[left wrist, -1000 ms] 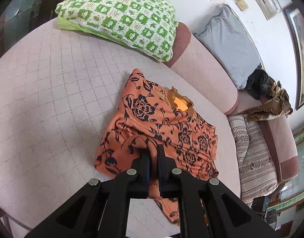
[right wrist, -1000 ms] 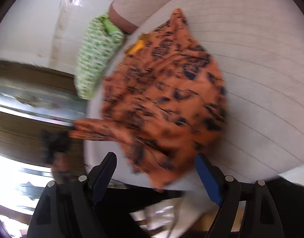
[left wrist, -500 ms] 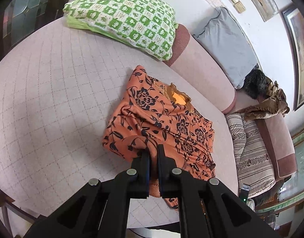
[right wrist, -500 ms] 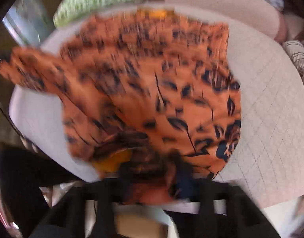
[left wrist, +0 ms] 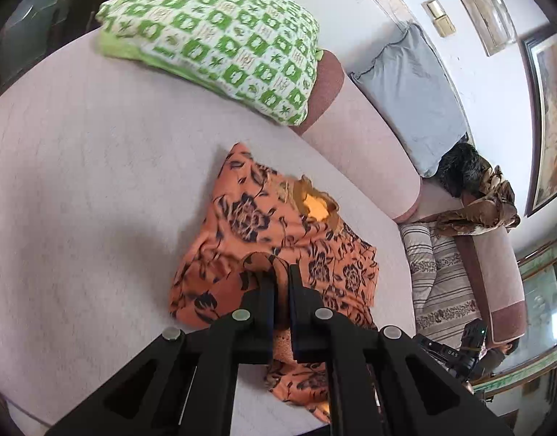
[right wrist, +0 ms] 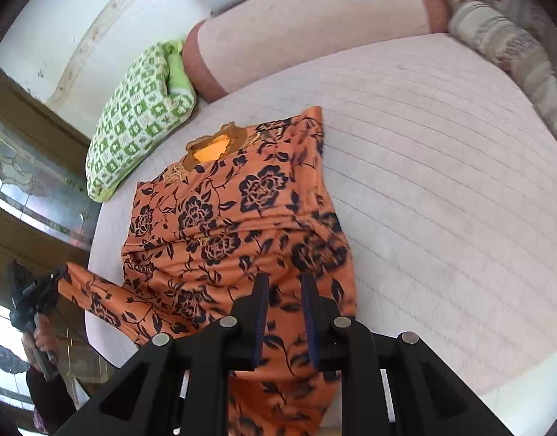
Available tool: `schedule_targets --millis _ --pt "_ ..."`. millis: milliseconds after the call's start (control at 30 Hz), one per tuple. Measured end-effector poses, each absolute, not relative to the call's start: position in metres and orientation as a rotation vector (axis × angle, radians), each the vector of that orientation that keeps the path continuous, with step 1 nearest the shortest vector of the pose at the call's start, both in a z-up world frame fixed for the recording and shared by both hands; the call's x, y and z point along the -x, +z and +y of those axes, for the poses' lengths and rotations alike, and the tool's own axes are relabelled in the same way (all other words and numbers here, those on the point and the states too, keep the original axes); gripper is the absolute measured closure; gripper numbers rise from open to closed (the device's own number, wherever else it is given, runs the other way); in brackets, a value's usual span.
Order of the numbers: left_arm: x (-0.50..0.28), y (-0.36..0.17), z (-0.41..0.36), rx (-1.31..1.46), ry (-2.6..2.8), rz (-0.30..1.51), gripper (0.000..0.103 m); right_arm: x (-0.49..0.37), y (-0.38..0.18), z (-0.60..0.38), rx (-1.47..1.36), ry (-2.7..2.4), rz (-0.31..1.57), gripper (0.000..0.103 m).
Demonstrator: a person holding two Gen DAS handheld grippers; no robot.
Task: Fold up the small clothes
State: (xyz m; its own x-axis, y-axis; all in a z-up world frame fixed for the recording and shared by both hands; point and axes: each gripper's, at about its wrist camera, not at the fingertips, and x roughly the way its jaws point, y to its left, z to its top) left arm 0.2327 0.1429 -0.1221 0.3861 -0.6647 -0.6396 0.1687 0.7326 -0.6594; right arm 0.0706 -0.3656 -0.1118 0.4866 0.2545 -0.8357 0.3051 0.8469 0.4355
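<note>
An orange dress with dark flowers (left wrist: 275, 239) lies on the pale quilted sofa seat (left wrist: 97, 189), its yellow-lined neck toward the backrest. My left gripper (left wrist: 282, 272) is shut on a bunched fold of its hem. In the right wrist view the dress (right wrist: 220, 218) spreads toward the seat's front edge. My right gripper (right wrist: 284, 283) has its jaws nearly closed around the dress's lower edge, a narrow gap with cloth between them. The left gripper (right wrist: 35, 294) shows at the far left, pulling one corner of the dress off the seat.
A green and white checked pillow (left wrist: 220, 40) lies at the back left. A grey cushion (left wrist: 413, 98) leans on the backrest (left wrist: 365, 145). A striped cloth (left wrist: 438, 283) and a brown bundle (left wrist: 478, 207) lie at the right end.
My right gripper has swung over the lower edge of the dress and its jaws have closed on it. My left gripper keeps its hold and has shifted a little; the dress lies more spread out.
</note>
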Motion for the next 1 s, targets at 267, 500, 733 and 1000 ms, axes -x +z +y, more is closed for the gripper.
schedule_targets --millis 267,500,733,1000 --pt "-0.217 -0.129 0.141 0.549 -0.569 1.042 0.097 -0.049 -0.126 -0.326 -0.617 0.09 1.113 0.016" --pt "-0.188 -0.126 0.163 0.568 -0.553 1.041 0.097 0.023 -0.185 -0.305 -0.833 0.105 1.255 0.016" --pt "-0.164 -0.128 0.175 0.585 -0.54 1.047 0.097 0.056 -0.26 -0.303 -1.133 0.074 1.313 0.018" --pt "-0.151 -0.129 0.195 0.6 -0.525 1.052 0.097 0.041 -0.262 -0.284 -1.114 0.104 1.26 0.076"
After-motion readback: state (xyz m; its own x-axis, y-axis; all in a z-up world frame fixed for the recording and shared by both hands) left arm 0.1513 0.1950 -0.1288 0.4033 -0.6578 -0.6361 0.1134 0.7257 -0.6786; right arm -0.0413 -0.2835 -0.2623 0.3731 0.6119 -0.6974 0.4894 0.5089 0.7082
